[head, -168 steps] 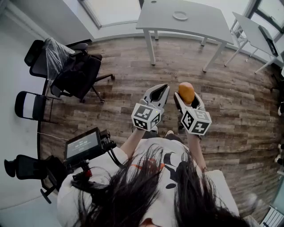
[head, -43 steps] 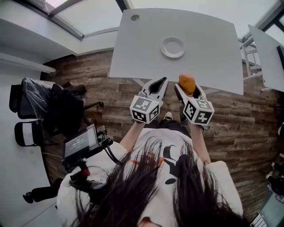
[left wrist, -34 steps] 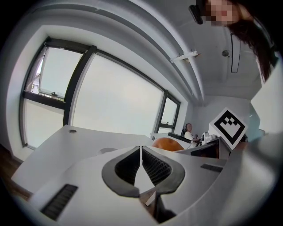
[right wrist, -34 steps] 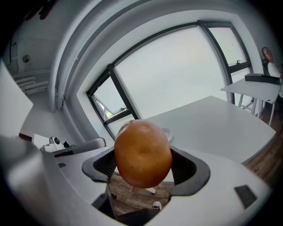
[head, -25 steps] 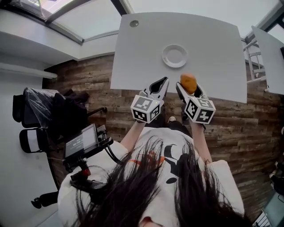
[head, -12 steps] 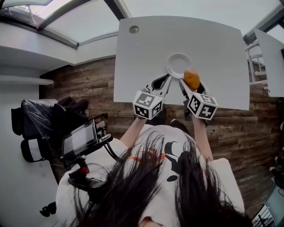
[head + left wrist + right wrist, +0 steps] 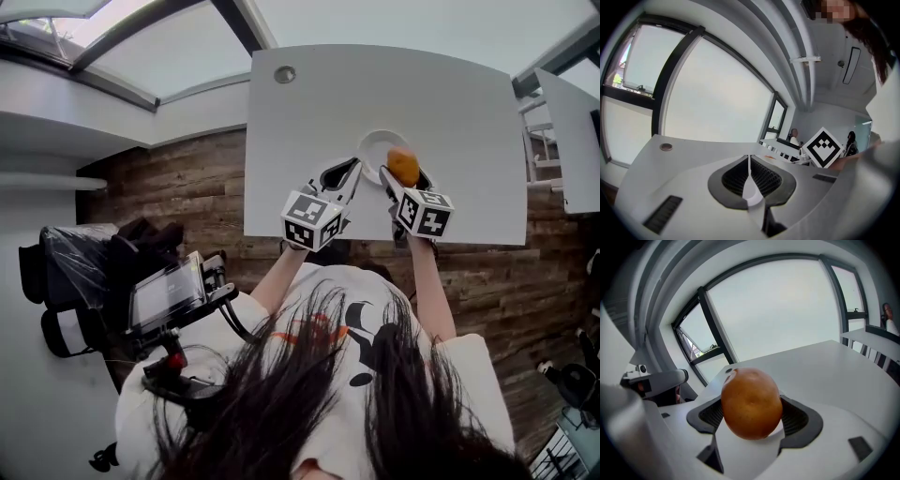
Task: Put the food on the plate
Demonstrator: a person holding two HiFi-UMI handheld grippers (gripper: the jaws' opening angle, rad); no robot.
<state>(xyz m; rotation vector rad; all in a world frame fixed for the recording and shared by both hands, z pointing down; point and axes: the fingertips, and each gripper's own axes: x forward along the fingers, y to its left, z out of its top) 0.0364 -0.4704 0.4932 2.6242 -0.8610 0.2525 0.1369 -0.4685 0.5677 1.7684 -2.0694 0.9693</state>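
Right gripper (image 7: 404, 181): jaws pinch the orange fruit (image 7: 751, 403) from both sides, ribbed dark pads against its flanks.
Orange fruit, look: round and a little taller than wide, orange-brown, with smooth, finely pitted skin, a soft sheen and a small darker mark near the top left.
Orange fruit, place: in the head view it overlaps the near right rim of the plate (image 7: 371, 142); whether it touches the plate cannot be told.
Left gripper (image 7: 349, 171): jaws pressed together with nothing between them, only a thin seam showing where the pads meet; the tips sit just beside the plate's near left rim.
Marker cubes: one on each gripper, on the person's side of the plate.
Plate: white, round, with a shallow raised rim, lying flat on the table (image 7: 309, 122).
Table: white top; the plate lies toward its near edge.
Round grommet (image 7: 284, 74): set in the table top, well to the far left of the plate.
Office chairs (image 7: 84, 272): on the wooden floor, well apart from the plate, to its near left.
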